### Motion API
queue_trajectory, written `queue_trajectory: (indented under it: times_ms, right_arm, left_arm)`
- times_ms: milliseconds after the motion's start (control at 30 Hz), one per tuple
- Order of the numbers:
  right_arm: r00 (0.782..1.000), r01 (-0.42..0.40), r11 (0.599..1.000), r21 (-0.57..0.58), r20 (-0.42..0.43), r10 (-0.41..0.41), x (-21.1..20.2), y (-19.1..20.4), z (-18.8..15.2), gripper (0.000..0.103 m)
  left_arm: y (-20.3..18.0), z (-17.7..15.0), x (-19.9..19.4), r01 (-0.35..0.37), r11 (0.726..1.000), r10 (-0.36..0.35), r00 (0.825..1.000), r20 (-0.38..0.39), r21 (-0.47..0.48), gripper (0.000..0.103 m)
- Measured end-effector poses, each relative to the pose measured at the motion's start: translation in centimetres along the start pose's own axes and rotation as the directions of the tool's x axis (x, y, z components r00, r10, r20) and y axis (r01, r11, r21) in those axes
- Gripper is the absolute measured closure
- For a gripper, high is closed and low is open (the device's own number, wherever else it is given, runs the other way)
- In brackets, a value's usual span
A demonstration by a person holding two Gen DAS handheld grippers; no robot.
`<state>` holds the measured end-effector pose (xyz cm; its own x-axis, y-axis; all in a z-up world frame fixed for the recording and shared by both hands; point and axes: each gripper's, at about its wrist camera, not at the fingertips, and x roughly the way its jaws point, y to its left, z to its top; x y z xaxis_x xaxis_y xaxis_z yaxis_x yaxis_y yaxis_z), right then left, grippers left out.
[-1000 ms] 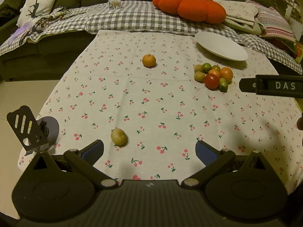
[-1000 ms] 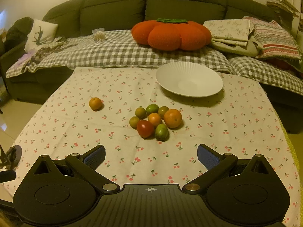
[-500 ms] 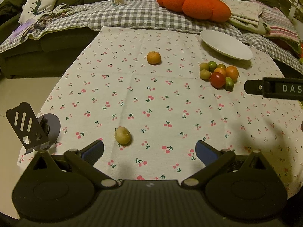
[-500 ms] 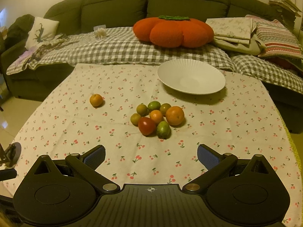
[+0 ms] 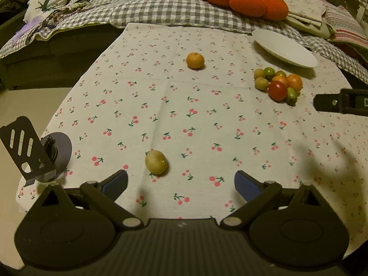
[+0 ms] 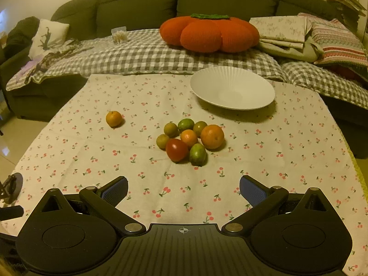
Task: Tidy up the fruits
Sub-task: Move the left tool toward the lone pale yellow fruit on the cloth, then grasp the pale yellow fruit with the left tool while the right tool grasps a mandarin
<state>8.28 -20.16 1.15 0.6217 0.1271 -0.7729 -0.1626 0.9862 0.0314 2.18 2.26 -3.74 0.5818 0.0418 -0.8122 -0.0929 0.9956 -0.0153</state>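
Note:
A pale yellow-green fruit [image 5: 156, 162] lies on the cherry-print tablecloth [image 5: 184, 115], just ahead of my left gripper [image 5: 180, 177] and nearer its left finger. That gripper's jaws are closing but still wide, with no pad touching the fruit. A lone small orange [image 5: 195, 61] [image 6: 114, 119] sits farther out. A cluster of several fruits [image 6: 188, 141] [image 5: 279, 85], orange, green and one red, lies mid-table in front of my right gripper [image 6: 182, 181], which stands open and empty. An empty white plate [image 6: 232, 90] [image 5: 284, 48] sits behind the cluster.
A black phone stand on a round base [image 5: 30, 151] stands at the table's left edge. A black bar of the other gripper [image 5: 340, 103] juts in from the right. Beyond the table is a sofa with a checked blanket [image 6: 149, 55], an orange pumpkin cushion [image 6: 209, 33] and folded cloths.
The left wrist view has sunk toward the table, so the pale fruit now looks larger and sits closer to the fingertips. The right wrist view is almost unchanged.

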Motion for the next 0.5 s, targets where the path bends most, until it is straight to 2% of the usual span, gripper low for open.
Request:
queue_trajectory:
  times_ms: [67, 267, 333, 467, 500]
  right_arm:
    - [1.0, -0.004, 1.0, 0.006, 0.022, 0.004, 0.3, -0.2, 0.0, 0.0]
    - [1.0, -0.008, 1.0, 0.023, -0.01, 0.008, 1.4, -0.4, 0.0, 0.0]
    - [1.0, -0.026, 0.999, 0.038, -0.014, 0.027, 1.6, -0.4, 0.2, 0.0]
    - [0.999, -0.035, 0.998, 0.049, -0.004, 0.035, 1.9, -0.7, 0.5, 0.0]
    - [1.0, -0.024, 0.999, 0.045, -0.003, 0.024, 2.0, -0.9, 0.6, 0.0]
  left_arm:
    - [0.3, -0.1, 0.4, 0.031, 1.0, -0.031, 1.0, -0.006, -0.001, 0.011]
    - [1.4, -0.3, 1.4, 0.098, 0.994, -0.099, 0.995, -0.013, -0.038, 0.026]
    - [1.9, -0.3, 1.8, 0.09, 0.995, -0.091, 0.996, -0.013, -0.048, 0.035]
    - [2.7, -0.3, 2.6, 0.064, 0.996, -0.065, 0.998, -0.018, -0.065, 0.039]
    - [2.8, -0.2, 2.8, 0.056, 0.996, -0.057, 0.998, -0.013, -0.066, 0.043]
